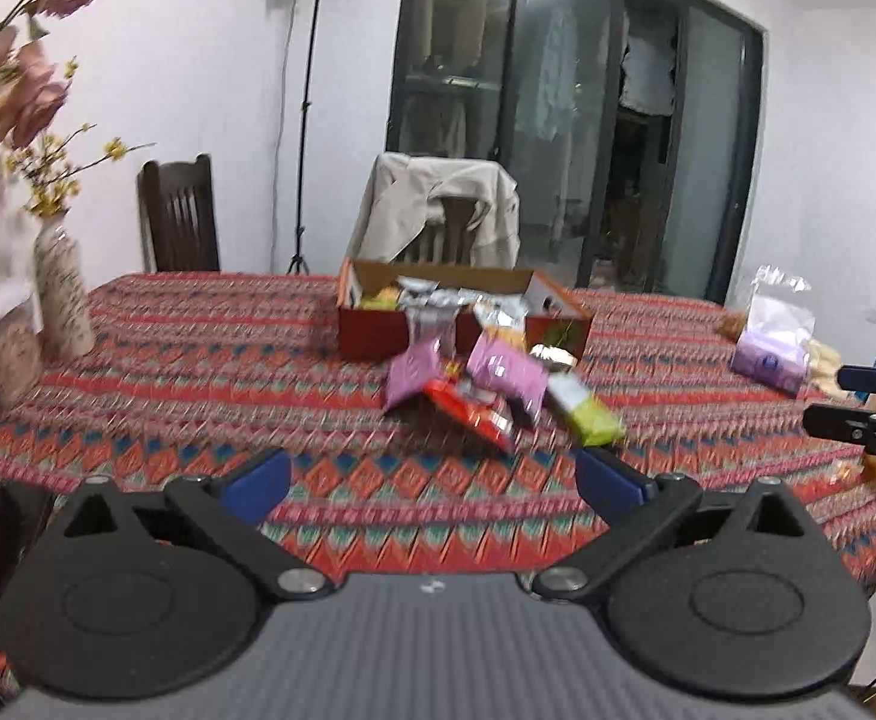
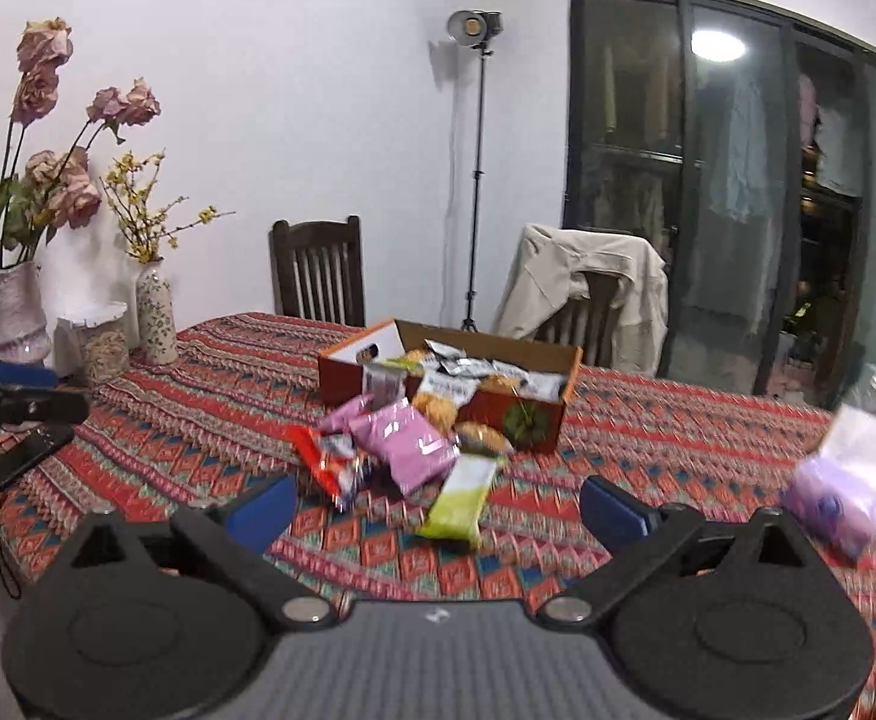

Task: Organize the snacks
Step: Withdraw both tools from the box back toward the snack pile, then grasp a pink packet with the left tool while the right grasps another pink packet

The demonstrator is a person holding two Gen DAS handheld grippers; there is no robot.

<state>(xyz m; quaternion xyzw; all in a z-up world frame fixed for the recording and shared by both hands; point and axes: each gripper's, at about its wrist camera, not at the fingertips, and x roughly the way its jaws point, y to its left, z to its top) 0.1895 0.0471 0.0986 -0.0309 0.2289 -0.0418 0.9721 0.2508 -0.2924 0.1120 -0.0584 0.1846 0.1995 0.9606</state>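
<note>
An open red cardboard box [image 1: 372, 336] [image 2: 516, 414] stands mid-table with several snack packets inside. In front of it lies a loose pile: pink packets [image 1: 507, 372] [image 2: 414, 444], a red packet [image 1: 474, 414] [image 2: 324, 462] and a green-and-white packet [image 1: 588, 414] [image 2: 459, 501]. My left gripper [image 1: 432, 477] is open and empty, short of the pile. My right gripper [image 2: 438, 507] is open too, with nothing between its pads; the green packet lies just beyond it. Each gripper shows at the edge of the other's view: the right gripper [image 1: 852, 399] and the left gripper [image 2: 24, 390].
Patterned cloth covers the table [image 1: 198, 360]. Vases of flowers [image 2: 156, 318] and a jar [image 2: 99, 342] stand at the left, with a dark phone [image 2: 24, 456] at that edge. A clear bag with a purple pack [image 1: 774, 348] [image 2: 846, 492] lies right. Chairs [image 2: 318, 276] stand behind.
</note>
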